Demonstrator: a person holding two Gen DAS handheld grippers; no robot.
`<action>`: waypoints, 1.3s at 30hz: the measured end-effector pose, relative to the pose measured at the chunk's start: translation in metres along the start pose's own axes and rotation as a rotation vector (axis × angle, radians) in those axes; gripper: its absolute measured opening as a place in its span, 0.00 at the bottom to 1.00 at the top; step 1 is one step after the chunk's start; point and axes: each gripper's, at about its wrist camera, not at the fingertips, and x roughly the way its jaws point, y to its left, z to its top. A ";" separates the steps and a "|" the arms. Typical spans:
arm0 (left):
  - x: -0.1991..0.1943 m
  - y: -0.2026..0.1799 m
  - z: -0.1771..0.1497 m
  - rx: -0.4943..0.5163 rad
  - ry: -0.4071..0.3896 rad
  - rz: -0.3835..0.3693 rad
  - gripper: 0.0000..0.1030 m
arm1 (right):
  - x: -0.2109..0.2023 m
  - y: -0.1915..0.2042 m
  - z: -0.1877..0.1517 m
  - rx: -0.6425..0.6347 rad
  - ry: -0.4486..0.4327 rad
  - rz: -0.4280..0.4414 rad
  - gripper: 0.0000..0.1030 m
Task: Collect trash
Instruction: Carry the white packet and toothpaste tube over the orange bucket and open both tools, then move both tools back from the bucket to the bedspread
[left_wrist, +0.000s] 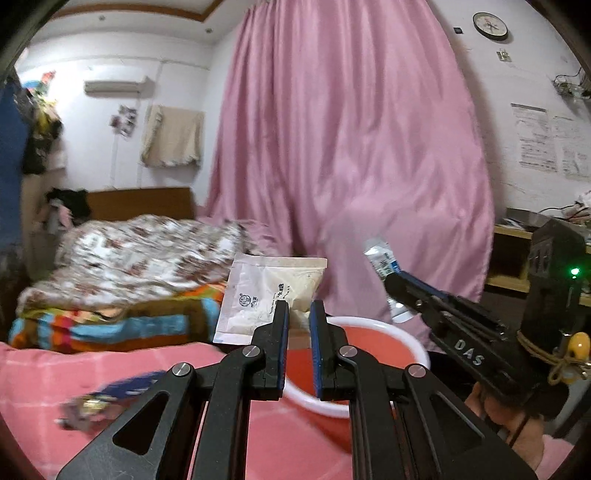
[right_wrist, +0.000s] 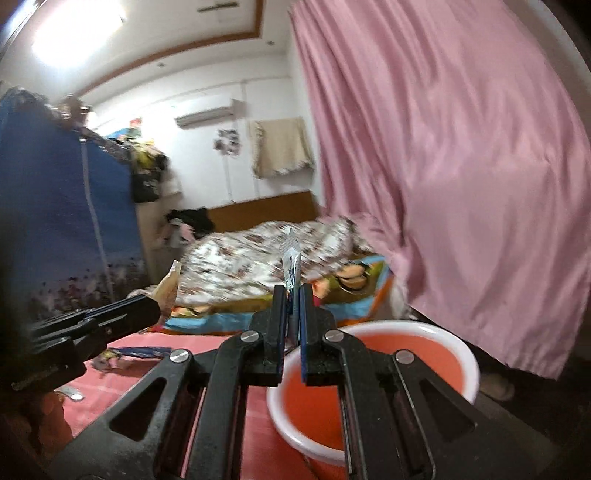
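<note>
My left gripper (left_wrist: 300, 306) is shut on the lower edge of a white and beige sachet packet (left_wrist: 266, 288), which stands upright above its fingers. In the right wrist view this gripper (right_wrist: 157, 306) comes in from the left with the packet (right_wrist: 170, 282) at its tip. My right gripper (right_wrist: 293, 290) is shut on a crushed clear plastic bottle with a blue label (right_wrist: 291, 264). The left wrist view shows the bottle (left_wrist: 380, 258) sticking up from that gripper (left_wrist: 393, 282). Both grippers hang close above a red basin with a white rim (left_wrist: 373, 322) (right_wrist: 471, 354).
The basin sits at the edge of a bed with a pink checked sheet (left_wrist: 44, 380). More wrappers (left_wrist: 107, 398) (right_wrist: 136, 352) lie on the sheet at the left. A floral quilt (left_wrist: 140, 254) is further back, a pink curtain (left_wrist: 351, 147) hangs beyond the basin, and a blue wardrobe (right_wrist: 55, 221) stands left.
</note>
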 end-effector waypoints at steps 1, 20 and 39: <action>0.008 -0.003 -0.001 -0.008 0.013 -0.018 0.09 | 0.002 -0.007 -0.001 0.014 0.019 -0.015 0.13; 0.135 -0.019 -0.028 -0.223 0.438 -0.193 0.09 | 0.042 -0.058 -0.029 0.094 0.281 -0.112 0.14; 0.141 -0.005 -0.030 -0.297 0.458 -0.164 0.28 | 0.036 -0.058 -0.028 0.126 0.283 -0.121 0.46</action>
